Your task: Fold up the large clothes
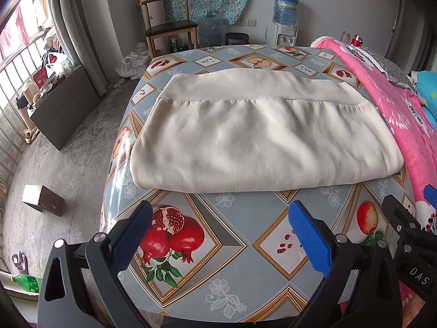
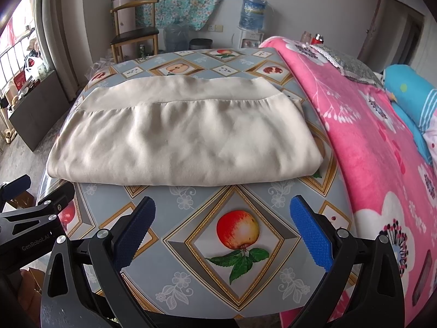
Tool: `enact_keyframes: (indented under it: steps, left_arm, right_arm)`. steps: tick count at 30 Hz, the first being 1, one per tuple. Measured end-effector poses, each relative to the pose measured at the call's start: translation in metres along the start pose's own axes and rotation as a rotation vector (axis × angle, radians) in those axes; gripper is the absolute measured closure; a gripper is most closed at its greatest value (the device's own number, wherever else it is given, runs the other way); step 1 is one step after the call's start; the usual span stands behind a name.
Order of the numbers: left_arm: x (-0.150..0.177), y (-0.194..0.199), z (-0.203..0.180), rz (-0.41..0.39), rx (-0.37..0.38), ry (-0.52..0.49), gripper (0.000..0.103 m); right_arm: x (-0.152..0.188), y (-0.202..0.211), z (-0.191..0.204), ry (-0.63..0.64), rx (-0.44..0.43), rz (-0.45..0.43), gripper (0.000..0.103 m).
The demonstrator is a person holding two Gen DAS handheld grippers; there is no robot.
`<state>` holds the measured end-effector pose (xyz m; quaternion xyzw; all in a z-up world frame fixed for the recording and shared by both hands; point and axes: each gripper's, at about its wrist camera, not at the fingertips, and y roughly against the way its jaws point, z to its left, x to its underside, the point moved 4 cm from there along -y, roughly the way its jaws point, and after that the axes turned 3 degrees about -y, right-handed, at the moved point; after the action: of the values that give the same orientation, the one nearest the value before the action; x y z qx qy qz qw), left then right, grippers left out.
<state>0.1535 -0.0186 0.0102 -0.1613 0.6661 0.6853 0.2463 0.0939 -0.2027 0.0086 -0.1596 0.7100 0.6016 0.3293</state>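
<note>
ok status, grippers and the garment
Left gripper open, right gripper open, both empty. Cream garment folded flat on table. Nothing in the way.

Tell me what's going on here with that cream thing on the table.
A person holds a two-finger tool in each hand over a table covered in a fruit-print cloth. A cream garment lies folded into a flat bundle in the middle of it. The left tool and right tool both hang open on the near side of the garment, touching nothing. A pink floral blanket lies along the right side.
</note>
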Motion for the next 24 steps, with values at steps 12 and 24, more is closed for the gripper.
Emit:
enact_keyframes:
  steps: [12, 24]
  left_arm:
    - [-0.0009, 0.0017, -0.0017, -0.002, 0.0, 0.002, 0.005]
    - [-0.0011, 0.0026, -0.0018, -0.004, 0.001, 0.001, 0.005]
  right_arm:
    - [0.0001, -0.0004, 0.0012, -0.001, 0.001, -0.001, 0.007]
    - [-0.0002, -0.0003, 0.0008, 0.0, 0.002, -0.002, 0.007]
